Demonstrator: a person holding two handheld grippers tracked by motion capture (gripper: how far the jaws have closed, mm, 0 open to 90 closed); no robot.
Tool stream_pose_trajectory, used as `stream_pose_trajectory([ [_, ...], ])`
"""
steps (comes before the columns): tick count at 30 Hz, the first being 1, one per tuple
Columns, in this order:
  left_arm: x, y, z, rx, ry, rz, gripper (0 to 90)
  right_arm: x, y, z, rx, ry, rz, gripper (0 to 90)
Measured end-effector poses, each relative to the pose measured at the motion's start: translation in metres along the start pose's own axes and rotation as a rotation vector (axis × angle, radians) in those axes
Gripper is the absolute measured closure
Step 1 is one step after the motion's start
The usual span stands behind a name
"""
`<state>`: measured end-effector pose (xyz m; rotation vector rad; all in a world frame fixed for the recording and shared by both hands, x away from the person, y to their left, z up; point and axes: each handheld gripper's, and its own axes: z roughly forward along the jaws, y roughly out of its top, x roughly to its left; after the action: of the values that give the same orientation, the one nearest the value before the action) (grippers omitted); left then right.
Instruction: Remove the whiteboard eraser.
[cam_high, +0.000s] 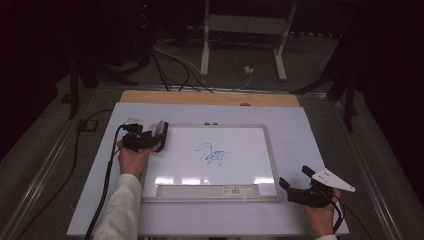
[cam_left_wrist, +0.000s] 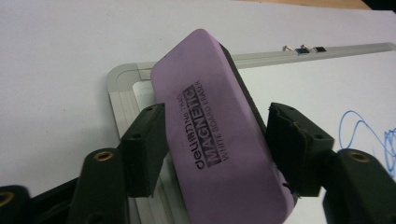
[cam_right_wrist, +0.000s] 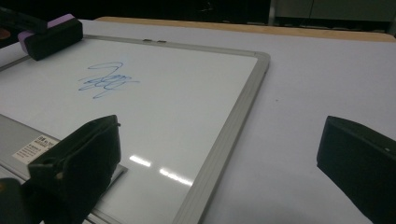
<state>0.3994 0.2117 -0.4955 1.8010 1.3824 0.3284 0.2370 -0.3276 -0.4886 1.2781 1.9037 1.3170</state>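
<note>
A purple magnetic whiteboard eraser (cam_left_wrist: 210, 135) with a black felt side is tilted over the top left corner of the whiteboard (cam_high: 250, 170). My left gripper (cam_left_wrist: 215, 144) is shut on it, one black jaw pressing on each long side. In the high view the eraser (cam_high: 161, 134) and left gripper (cam_high: 154, 138) are at the board's upper left. A blue scribble (cam_high: 212, 155) marks the board's middle. My right gripper (cam_high: 294, 176) rests open off the board's lower right corner, with nothing between its fingers. The right gripper view looks across the board from my right gripper (cam_right_wrist: 218, 126) to the scribble (cam_right_wrist: 105, 79) and the far eraser (cam_right_wrist: 51, 35).
The board lies on a white sheet (cam_high: 305, 135) over the table, and a wooden strip (cam_high: 210, 98) shows at the far edge. A grey tray with a label (cam_high: 235, 190) runs along the board's near edge. Two small clips (cam_high: 211, 123) sit on its top edge. Cables and a stand's legs (cam_high: 205, 55) are on the floor beyond.
</note>
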Motion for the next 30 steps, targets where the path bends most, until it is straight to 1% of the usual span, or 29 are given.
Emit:
stream_pose_trajectory([
  [3, 0.000, 0.000, 0.001, 0.001, 0.002, -0.002, 38.3, 0.000, 0.000, 0.000, 0.001, 0.002, 0.000, 0.1],
  [5, 0.001, -0.001, 0.002, 0.014, -0.007, -0.018, 36.6, 0.000, 0.000, 0.000, 0.001, 0.003, 0.001, 0.1],
  [7, 0.001, -0.002, 0.004, 0.028, -0.010, -0.022, 35.4, 0.001, 0.000, 0.000, 0.003, 0.004, 0.001, 0.1],
  [9, 0.000, -0.004, 0.007, 0.048, 0.007, -0.013, 35.8, 0.001, 0.000, 0.000, 0.003, 0.005, 0.001, 0.1],
  [11, 0.001, -0.006, 0.009, 0.059, 0.019, -0.012, 39.6, 0.001, 0.000, 0.000, 0.003, 0.006, 0.000, 0.1],
  [13, 0.002, -0.006, 0.009, 0.056, 0.012, -0.018, 41.0, 0.001, 0.000, 0.000, 0.003, 0.004, 0.001, 0.1],
  [20, 0.003, -0.005, 0.006, 0.055, 0.008, -0.010, 41.3, 0.001, 0.000, 0.000, 0.003, 0.005, 0.002, 0.1],
  [26, 0.003, -0.002, -0.001, 0.028, 0.006, -0.008, 41.3, 0.001, 0.000, 0.000, 0.002, 0.004, 0.002, 0.1],
  [30, 0.001, -0.001, -0.006, 0.011, 0.004, 0.002, 41.4, 0.001, 0.000, 0.000, 0.001, 0.003, 0.002, 0.1],
])
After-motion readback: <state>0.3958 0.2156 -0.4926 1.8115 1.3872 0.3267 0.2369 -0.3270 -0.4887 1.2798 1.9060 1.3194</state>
